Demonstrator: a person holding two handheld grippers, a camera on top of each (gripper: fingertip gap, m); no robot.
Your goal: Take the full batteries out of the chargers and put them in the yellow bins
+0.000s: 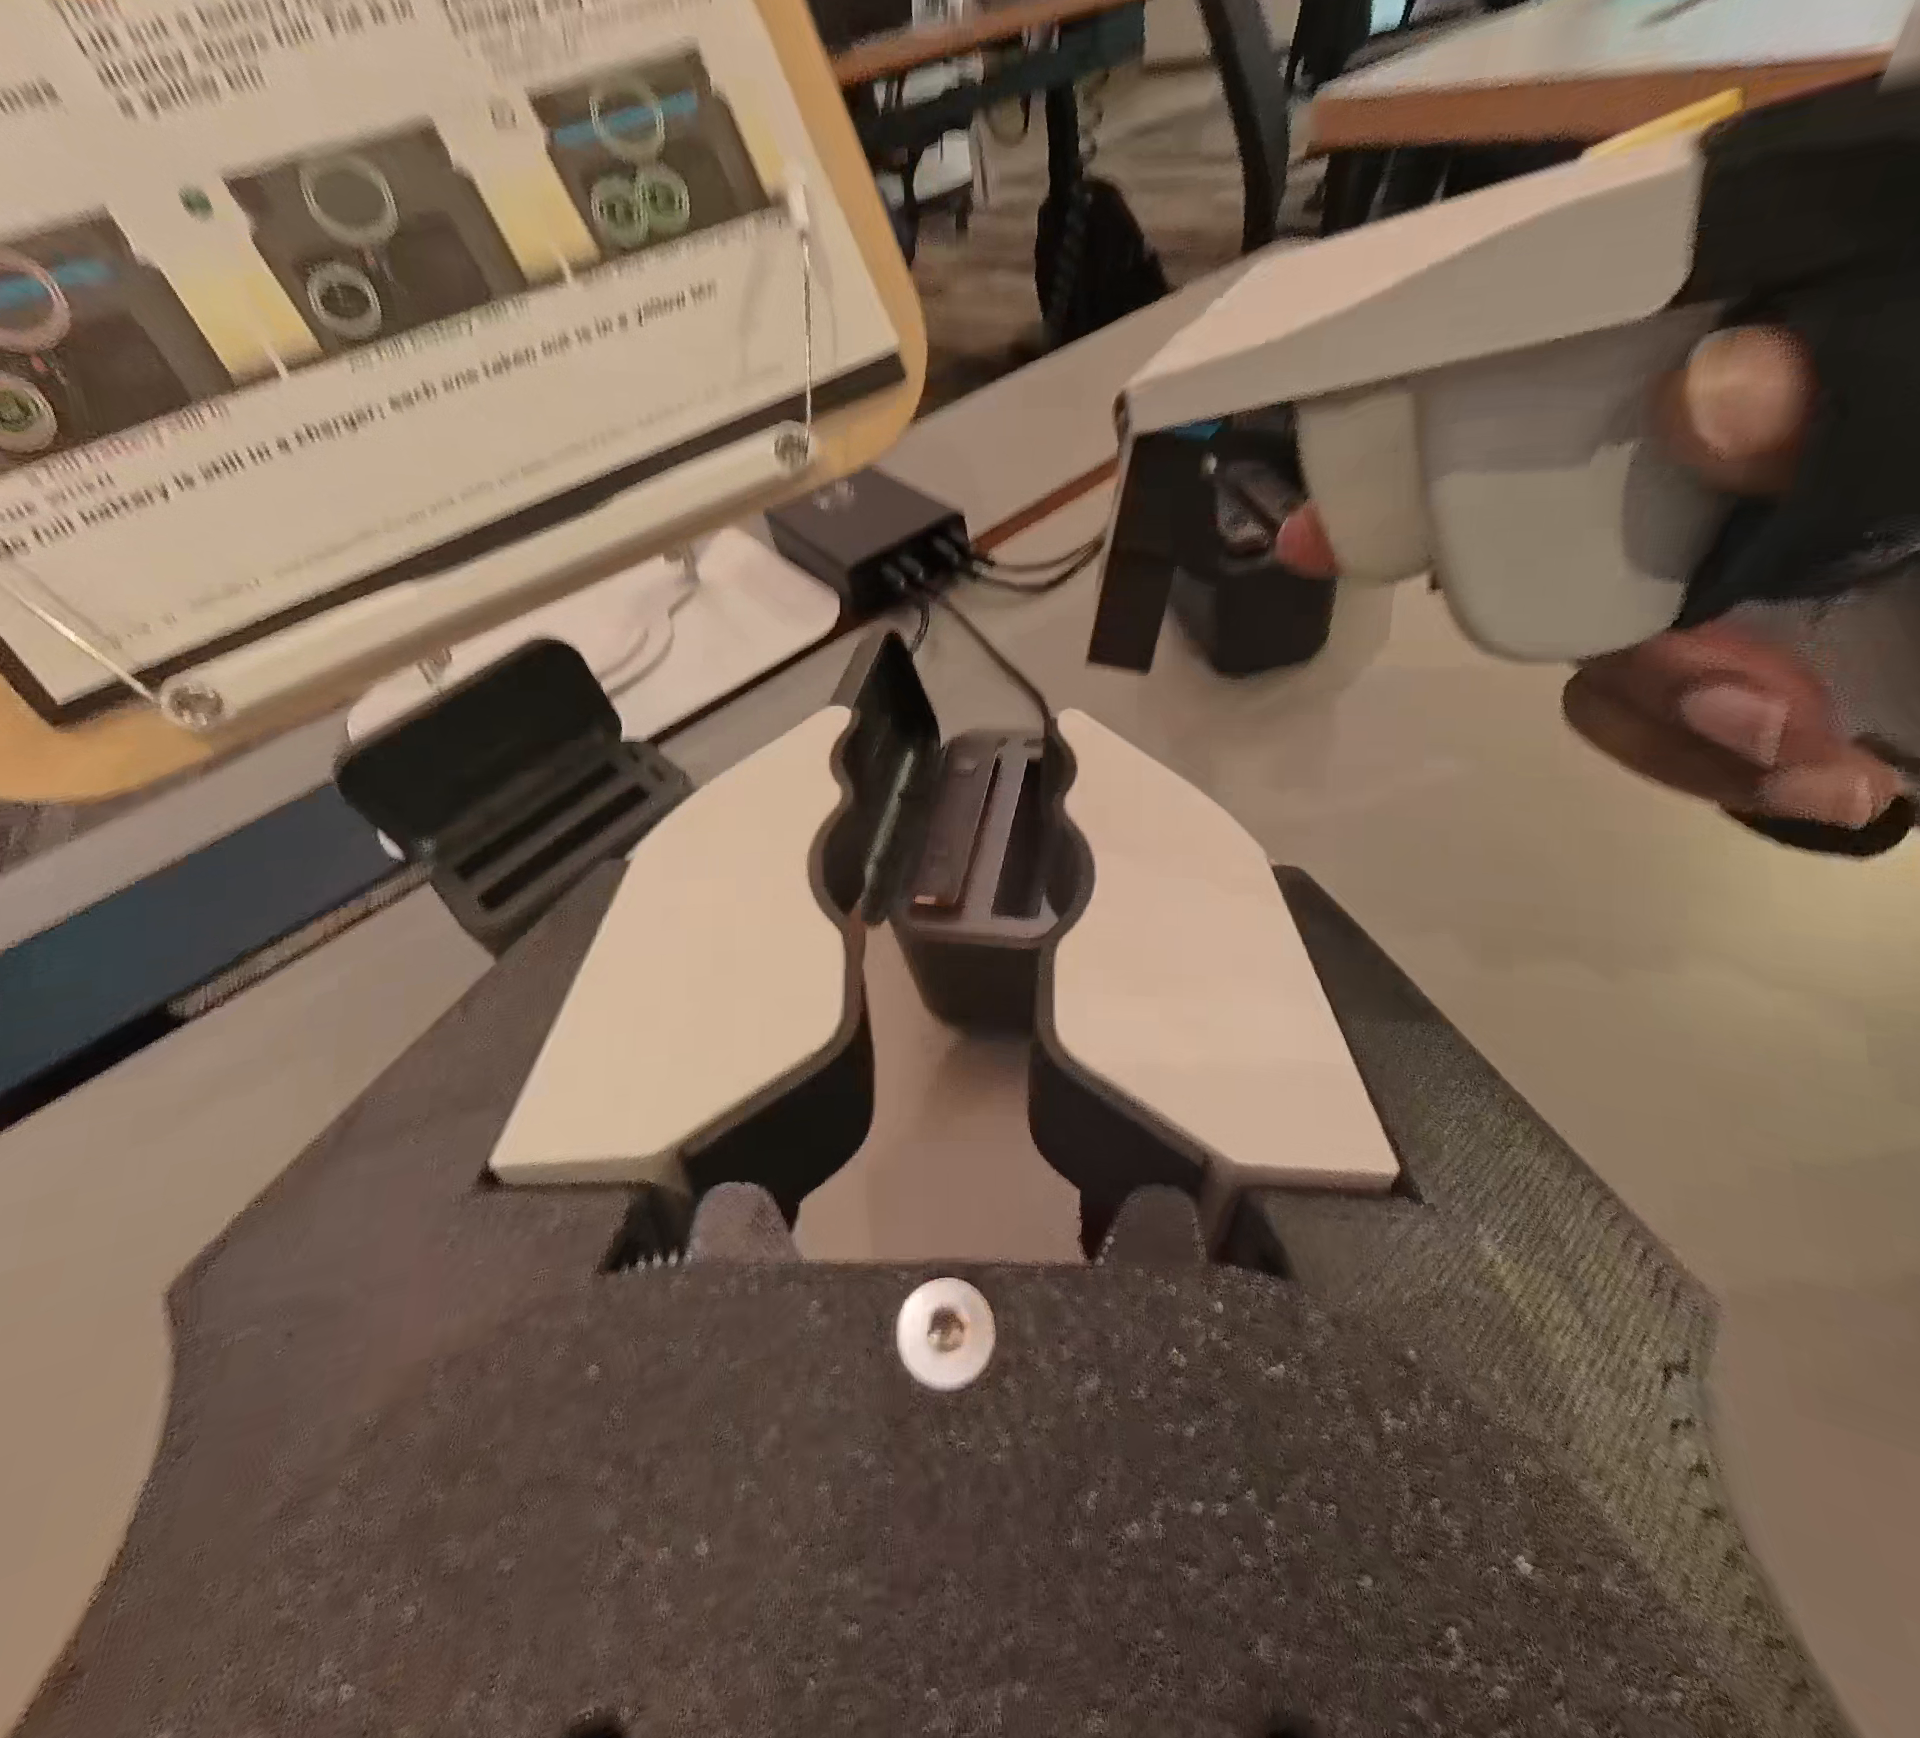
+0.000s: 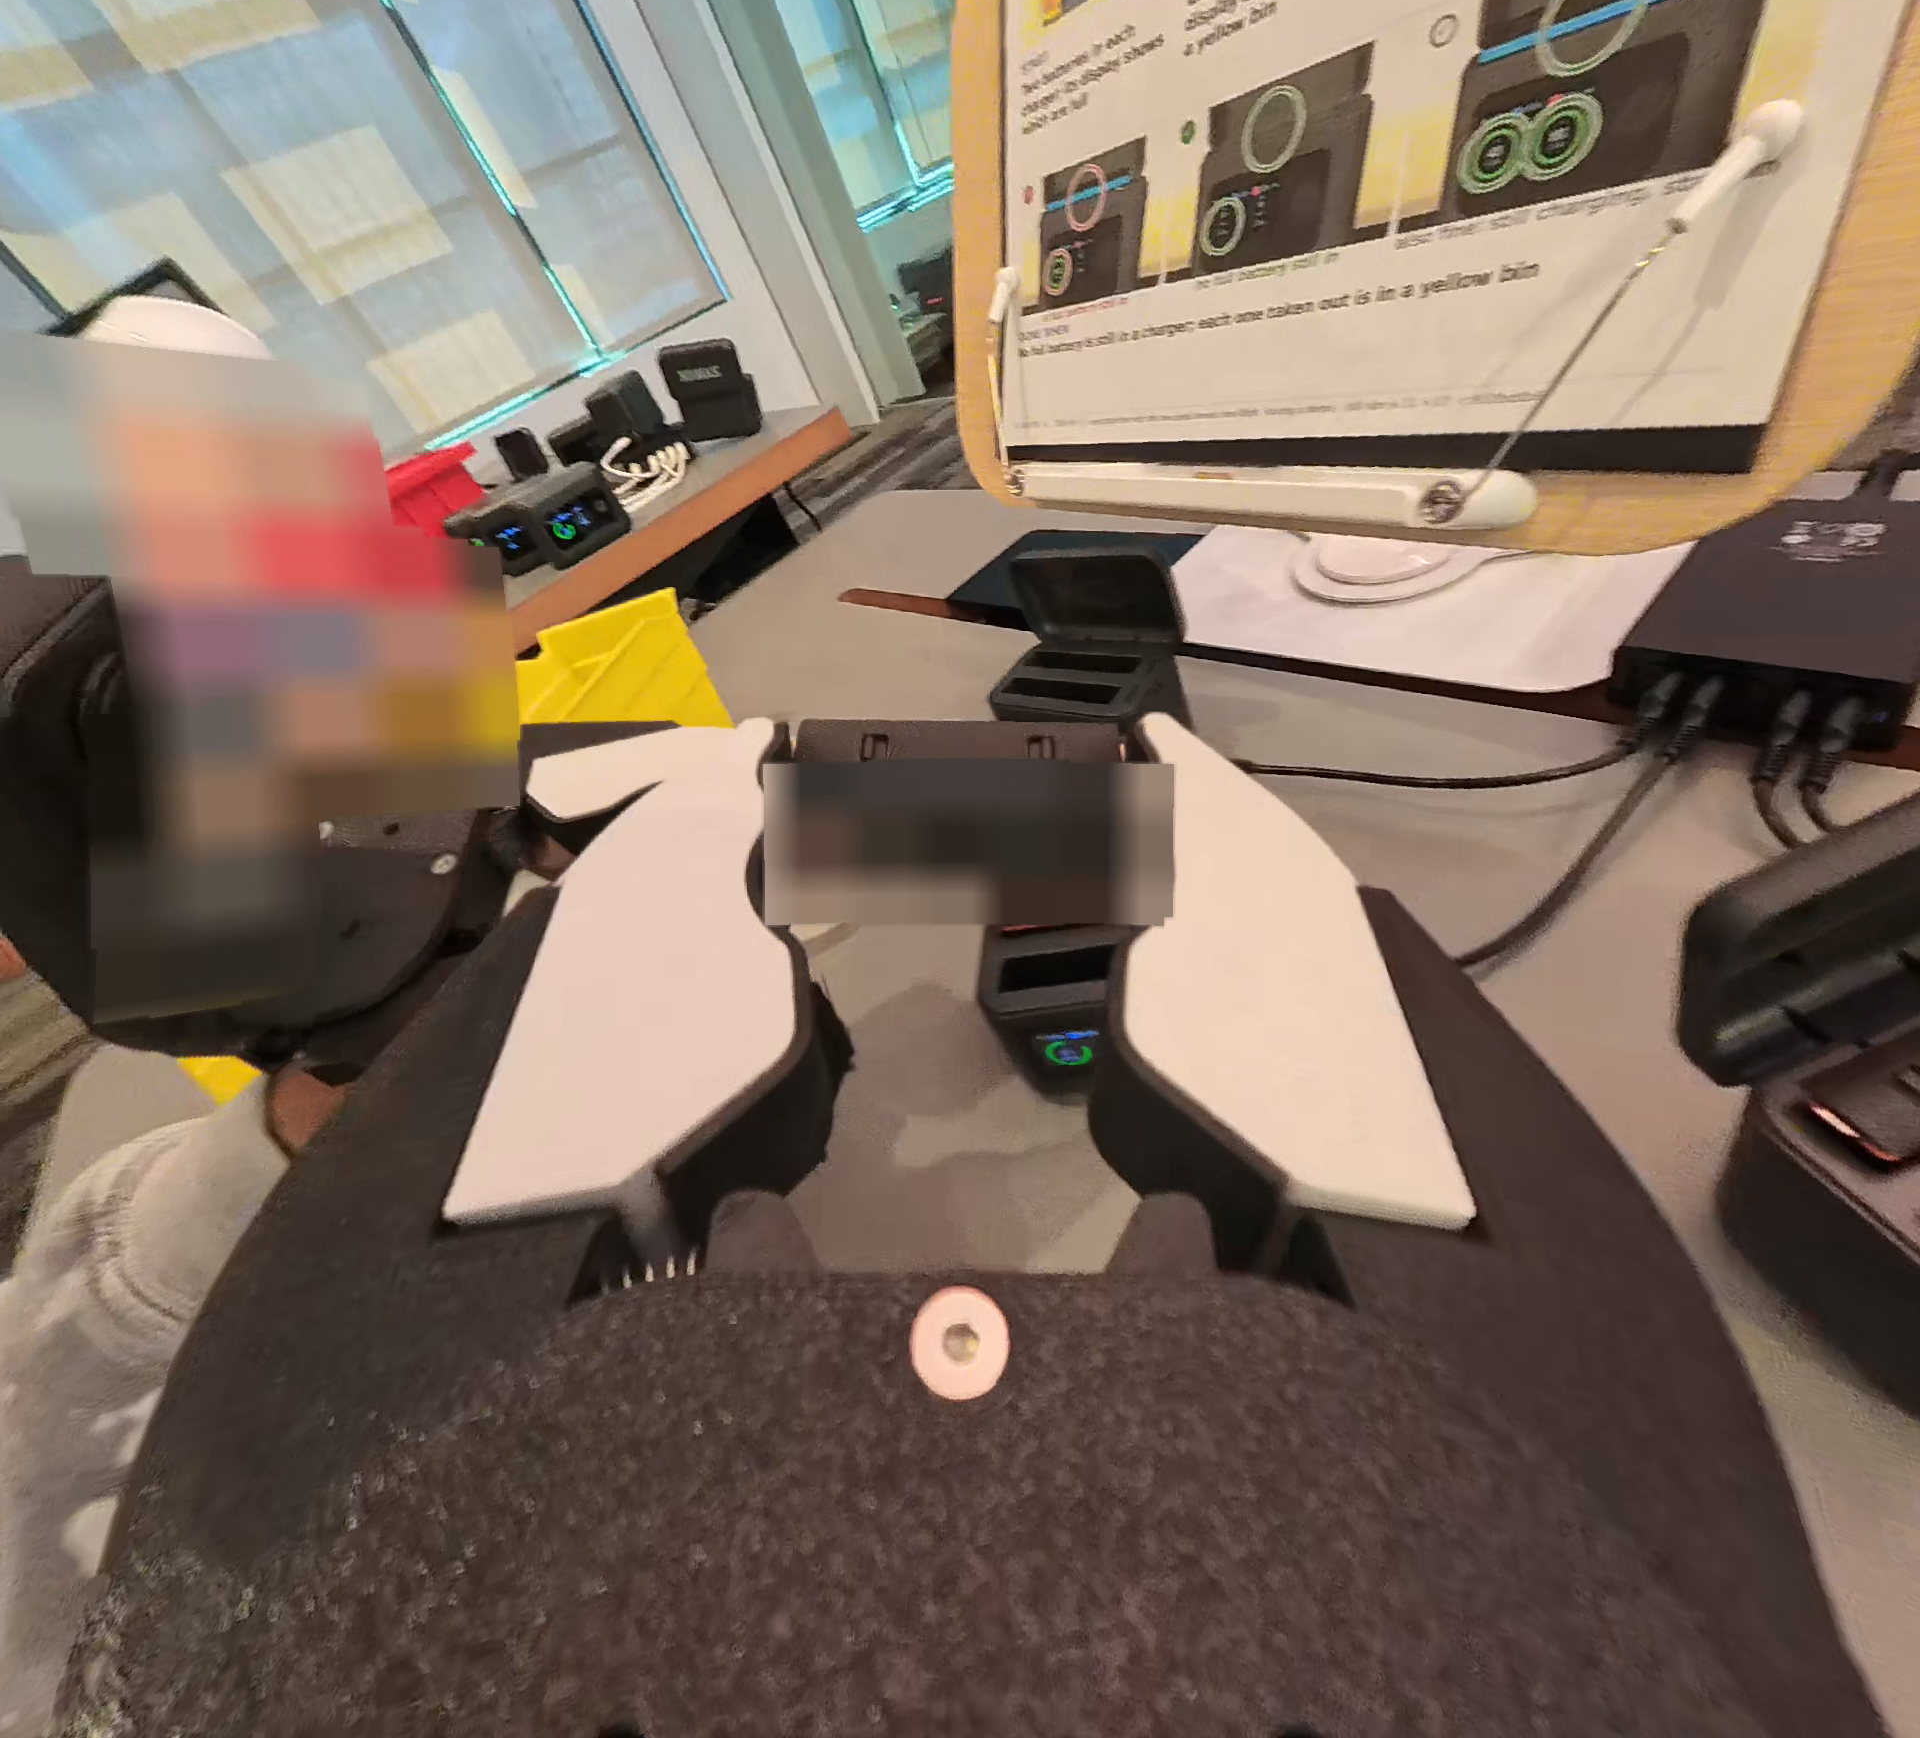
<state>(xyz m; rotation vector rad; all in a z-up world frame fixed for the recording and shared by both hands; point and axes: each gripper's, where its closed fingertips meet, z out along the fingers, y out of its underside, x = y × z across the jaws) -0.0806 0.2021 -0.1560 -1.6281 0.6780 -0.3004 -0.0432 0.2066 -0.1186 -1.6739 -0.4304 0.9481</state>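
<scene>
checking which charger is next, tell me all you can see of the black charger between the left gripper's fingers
The charger is a small black plastic box standing upright on the pale table. Its hinged lid stands open on the left. Inside are narrow slots: one holds a dark battery, the next looks empty. A black cable leaves its far side. The left gripper is open around it; contact is unclear.

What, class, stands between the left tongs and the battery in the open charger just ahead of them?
Nothing visible does. The left tongs are open, with the charger between their tips. Its lid is swung up to the left, clear of the slots, so the battery is exposed from above. The right tongs hang off to the right.
</scene>
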